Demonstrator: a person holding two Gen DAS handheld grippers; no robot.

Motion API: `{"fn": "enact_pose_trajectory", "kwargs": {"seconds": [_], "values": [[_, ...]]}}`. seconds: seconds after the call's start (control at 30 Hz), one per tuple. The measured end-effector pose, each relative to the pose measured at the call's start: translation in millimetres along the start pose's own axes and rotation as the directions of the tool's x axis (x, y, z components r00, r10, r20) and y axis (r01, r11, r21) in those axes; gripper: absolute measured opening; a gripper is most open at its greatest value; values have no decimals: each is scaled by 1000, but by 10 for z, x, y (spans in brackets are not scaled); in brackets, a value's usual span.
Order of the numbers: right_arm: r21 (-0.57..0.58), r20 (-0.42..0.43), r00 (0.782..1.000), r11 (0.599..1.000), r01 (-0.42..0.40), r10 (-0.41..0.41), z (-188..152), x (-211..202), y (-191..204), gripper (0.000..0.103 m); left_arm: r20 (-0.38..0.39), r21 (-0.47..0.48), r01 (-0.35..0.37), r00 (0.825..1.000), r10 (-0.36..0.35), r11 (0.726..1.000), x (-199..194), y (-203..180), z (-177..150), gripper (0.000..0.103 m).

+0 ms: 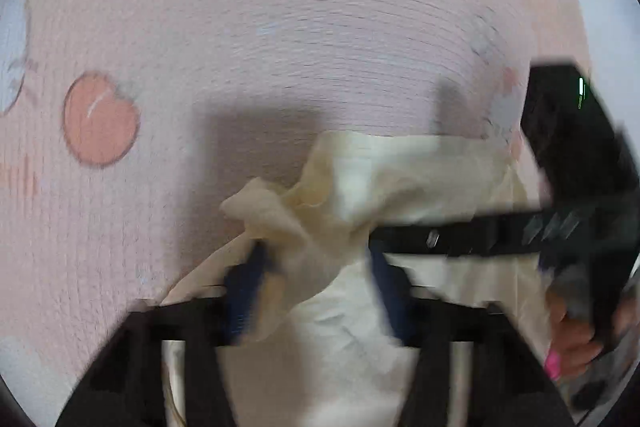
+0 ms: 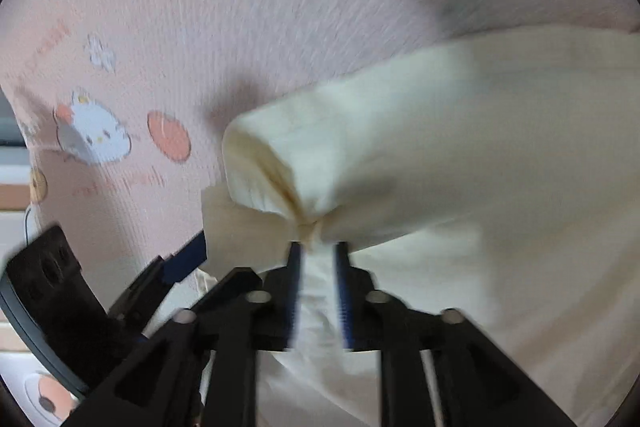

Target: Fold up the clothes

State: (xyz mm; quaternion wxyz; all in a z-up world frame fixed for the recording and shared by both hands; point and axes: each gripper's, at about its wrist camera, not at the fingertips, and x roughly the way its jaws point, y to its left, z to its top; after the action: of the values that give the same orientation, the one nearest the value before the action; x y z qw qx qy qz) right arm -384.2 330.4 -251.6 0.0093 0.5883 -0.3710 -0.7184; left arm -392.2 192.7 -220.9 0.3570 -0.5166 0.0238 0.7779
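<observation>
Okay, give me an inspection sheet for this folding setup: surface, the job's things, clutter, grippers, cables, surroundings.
Surface: pink bedsheet printed with flowers, peaches and cartoon cats.
Job's things: one cream garment, bunched and lifted, blurred by motion.
Clutter: nothing seen.
Grippers: left gripper has cloth draped between its blue pads, which stand apart; whether it pinches cannot be told. Right gripper is shut on a gathered tuft of the cream garment.
Cables: nothing seen.
Surroundings: pale strips at the left edge of the right wrist view, too blurred to identify.

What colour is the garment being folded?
Pale cream-yellow garment, plain, clearest in the right wrist view.
</observation>
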Motion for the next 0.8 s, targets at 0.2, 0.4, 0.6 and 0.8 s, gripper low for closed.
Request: {"fn": "enact_pose_trajectory", "kwargs": {"seconds": [0.2,0.4,0.6,0.8], "values": [[-64,37,999,997,-30,32,-51,-212,200,49,23,114,24,999,-27,993,0,-276,-21,19],[-118,27,999,993,-18,21,-111,27,451,49,-19,128,43,999,-41,991,66,-325,-117,19],[-119,-29,999,993,23,-27,-74,295,372,49,-8,162,38,999,-37,986,39,-393,-172,19],[-75,-1,1000,997,-6,6,-84,372,256,11,-6,169,22,1000,-21,985,23,-462,-163,19]]}}
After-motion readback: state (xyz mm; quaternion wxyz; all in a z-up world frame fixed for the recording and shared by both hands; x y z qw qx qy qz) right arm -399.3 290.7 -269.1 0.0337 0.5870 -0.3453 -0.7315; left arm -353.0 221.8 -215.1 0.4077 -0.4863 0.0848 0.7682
